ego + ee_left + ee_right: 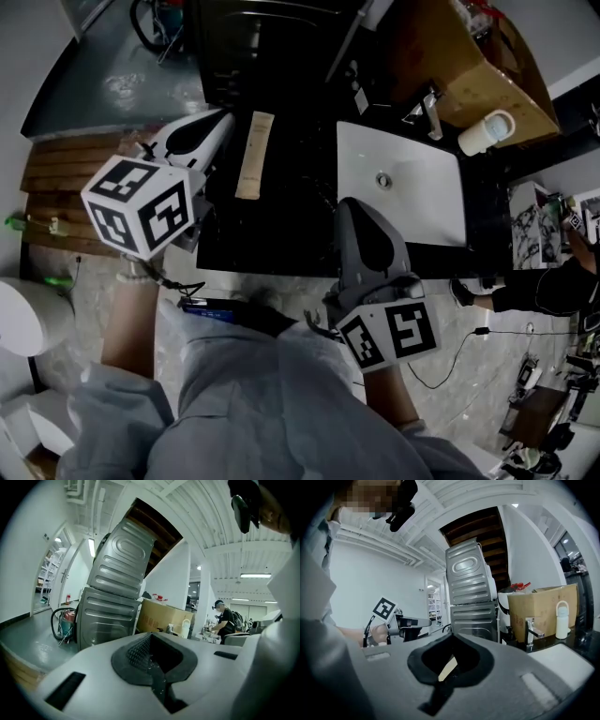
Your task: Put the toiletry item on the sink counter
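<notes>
Your right tongs (354,206) are shut and empty at the near left corner of the white basin (427,202). Your left tongs (223,120), further left of the basin, are shut on nothing too. They hang just beside the tube (254,155), so a sideways swing could knock it off the black counter (281,239). The tube is long, flat and pale tan, and it lies loose on the counter left of the basin.

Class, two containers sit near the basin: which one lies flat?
The beige tube, flat on the black counter left of the basin; the white bottle stands upright by the cardboard box.
</notes>
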`<state>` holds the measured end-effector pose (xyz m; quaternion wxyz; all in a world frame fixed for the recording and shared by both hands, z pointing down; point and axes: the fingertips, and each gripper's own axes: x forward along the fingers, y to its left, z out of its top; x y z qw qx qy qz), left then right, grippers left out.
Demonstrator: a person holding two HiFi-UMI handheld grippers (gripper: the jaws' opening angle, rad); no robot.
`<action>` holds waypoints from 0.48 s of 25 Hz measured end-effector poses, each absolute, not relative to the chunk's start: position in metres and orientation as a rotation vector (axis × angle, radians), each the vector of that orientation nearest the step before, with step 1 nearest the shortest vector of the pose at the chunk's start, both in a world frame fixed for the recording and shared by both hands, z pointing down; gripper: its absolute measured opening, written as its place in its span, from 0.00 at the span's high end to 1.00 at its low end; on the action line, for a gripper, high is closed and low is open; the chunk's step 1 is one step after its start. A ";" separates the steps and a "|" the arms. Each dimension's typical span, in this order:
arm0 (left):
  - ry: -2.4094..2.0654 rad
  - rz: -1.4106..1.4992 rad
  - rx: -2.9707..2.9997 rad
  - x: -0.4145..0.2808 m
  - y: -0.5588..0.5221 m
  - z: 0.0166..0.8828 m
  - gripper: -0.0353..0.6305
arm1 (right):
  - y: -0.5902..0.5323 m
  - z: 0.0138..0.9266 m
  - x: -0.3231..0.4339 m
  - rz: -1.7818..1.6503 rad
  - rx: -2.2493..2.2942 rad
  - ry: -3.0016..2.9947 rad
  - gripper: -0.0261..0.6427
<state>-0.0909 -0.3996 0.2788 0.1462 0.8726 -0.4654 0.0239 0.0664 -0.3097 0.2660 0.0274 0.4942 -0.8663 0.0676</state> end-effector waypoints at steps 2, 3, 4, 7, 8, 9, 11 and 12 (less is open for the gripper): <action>-1.358 0.064 2.533 -0.093 -0.393 0.269 0.94 | -0.312 0.265 0.063 0.201 1.516 -2.684 0.97; -1.370 0.065 2.543 -0.094 -0.389 0.266 0.94 | -0.314 0.264 0.061 0.197 1.511 -2.688 0.97; -1.382 0.066 2.554 -0.094 -0.385 0.262 0.94 | -0.315 0.264 0.060 0.194 1.505 -2.692 0.97; -1.417 0.060 2.578 -0.093 -0.371 0.255 0.94 | -0.316 0.260 0.056 0.190 1.498 -2.710 0.97; -1.422 0.057 2.586 -0.092 -0.367 0.253 0.94 | -0.316 0.258 0.055 0.188 1.498 -2.717 0.97; -1.424 0.055 2.594 -0.091 -0.363 0.251 0.94 | -0.317 0.255 0.054 0.184 1.497 -2.724 0.97; -1.429 0.047 2.605 -0.089 -0.355 0.246 0.94 | -0.319 0.251 0.050 0.169 1.487 -2.734 0.97; -1.433 0.046 2.611 -0.088 -0.351 0.244 0.94 | -0.321 0.250 0.048 0.161 1.480 -2.737 0.97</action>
